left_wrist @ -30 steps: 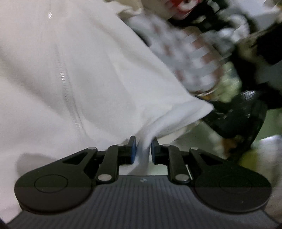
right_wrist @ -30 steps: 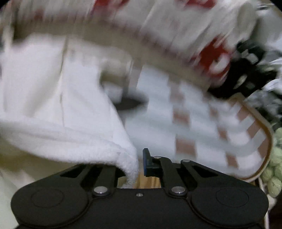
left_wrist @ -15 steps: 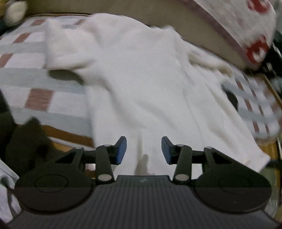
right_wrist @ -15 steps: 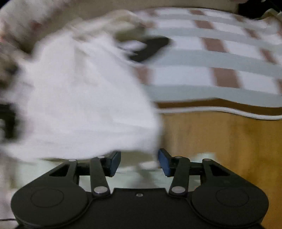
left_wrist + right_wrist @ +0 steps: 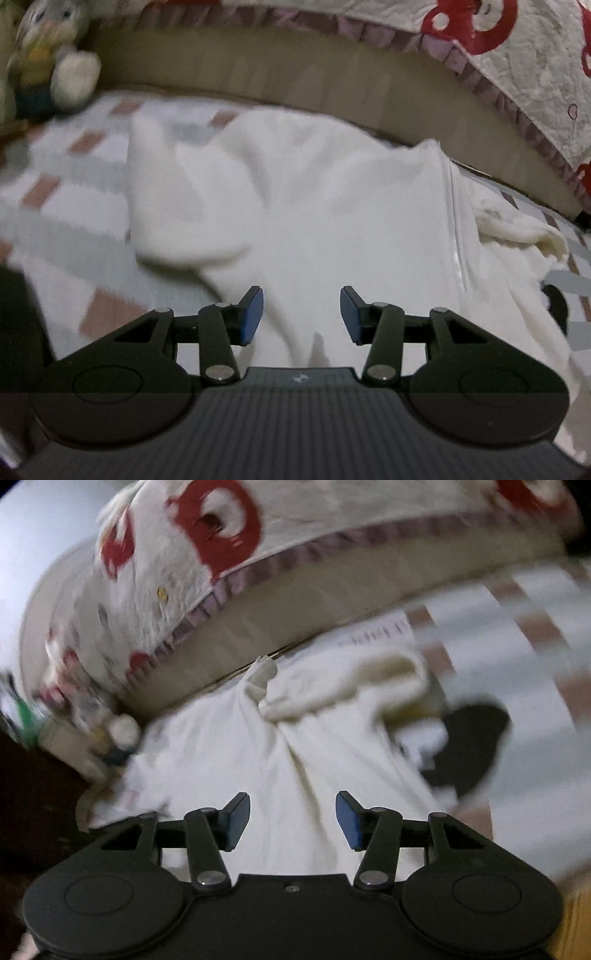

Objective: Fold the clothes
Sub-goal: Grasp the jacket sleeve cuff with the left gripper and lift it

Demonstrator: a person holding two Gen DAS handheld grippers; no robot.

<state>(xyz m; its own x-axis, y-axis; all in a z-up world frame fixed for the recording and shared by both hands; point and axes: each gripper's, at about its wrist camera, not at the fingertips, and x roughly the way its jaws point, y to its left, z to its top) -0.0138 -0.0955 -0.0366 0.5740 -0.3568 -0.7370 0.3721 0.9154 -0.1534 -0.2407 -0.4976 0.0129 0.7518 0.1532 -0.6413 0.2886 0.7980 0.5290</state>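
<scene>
In the left wrist view, the left gripper (image 5: 301,315) is hovering low over a white fleece jacket (image 5: 314,206) with its jaws standing wide apart and nothing between them. The jacket is lying spread on a checked blanket (image 5: 55,221) of white, grey and brown squares that is covering the bed. A zipper (image 5: 456,229) is running down the garment right of the middle, and a cream cuff (image 5: 532,229) is bunching at the far right edge. A sleeve (image 5: 173,206) is lying folded toward the left. A plush rabbit (image 5: 48,62) is sitting in the far left corner, and a quilt with red prints (image 5: 517,48) is draping over the tan headboard (image 5: 295,74) behind.

In the right wrist view, the right gripper (image 5: 293,821) is likewise holding its jaws open and empty just above the same jacket (image 5: 229,760). A cuffed sleeve (image 5: 362,683) is lying crumpled beyond the jaws. A dark object (image 5: 472,746), possibly another garment though the blur is making it hard to tell, is resting on the blanket (image 5: 535,672) just right of the jacket. The quilt (image 5: 177,561) is hanging over the upper left
</scene>
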